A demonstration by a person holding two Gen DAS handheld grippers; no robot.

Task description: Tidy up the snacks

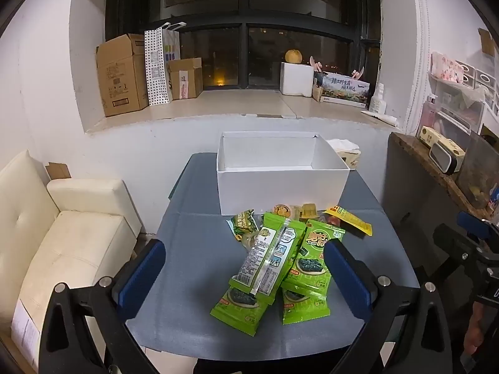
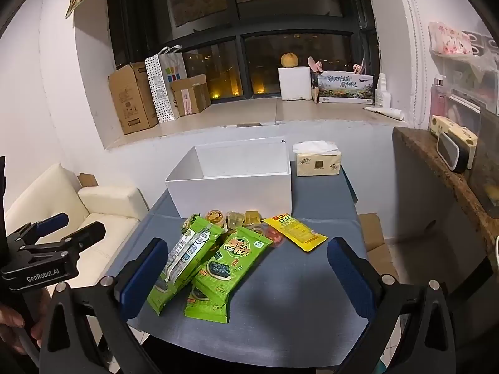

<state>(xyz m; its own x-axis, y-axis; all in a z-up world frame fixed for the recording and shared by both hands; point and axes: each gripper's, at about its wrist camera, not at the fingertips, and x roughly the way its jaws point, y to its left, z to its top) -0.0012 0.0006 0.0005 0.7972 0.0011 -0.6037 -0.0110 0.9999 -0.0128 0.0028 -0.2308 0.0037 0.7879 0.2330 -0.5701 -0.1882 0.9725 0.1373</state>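
Left gripper hangs low in its frame with jaws spread wide and nothing between the pads, framing the snack pile at lower centre, likely lined up for a first pick. Right gripper does the same in its own view: jaws fully apart, empty, tilted down at the table. Green packs lie overlapped in a loose heap at centre, one turned label-side down across the others, so the top one probably has to go first. Behind them, toward mid-frame, sit jelly cups and a yellow pack, just beside the near wall of the white box. Box is open-topped and looks empty, set at the far end of the table right behind the snacks, presumably the target bin with a short carry. Tissue pack stands to the right of the box, touching or nearly so, not part of the sort. Each gripper shows at the edge of the other's view, held to the side, so both stay clear of the pile. Nothing packed yet; task reads as at the start.
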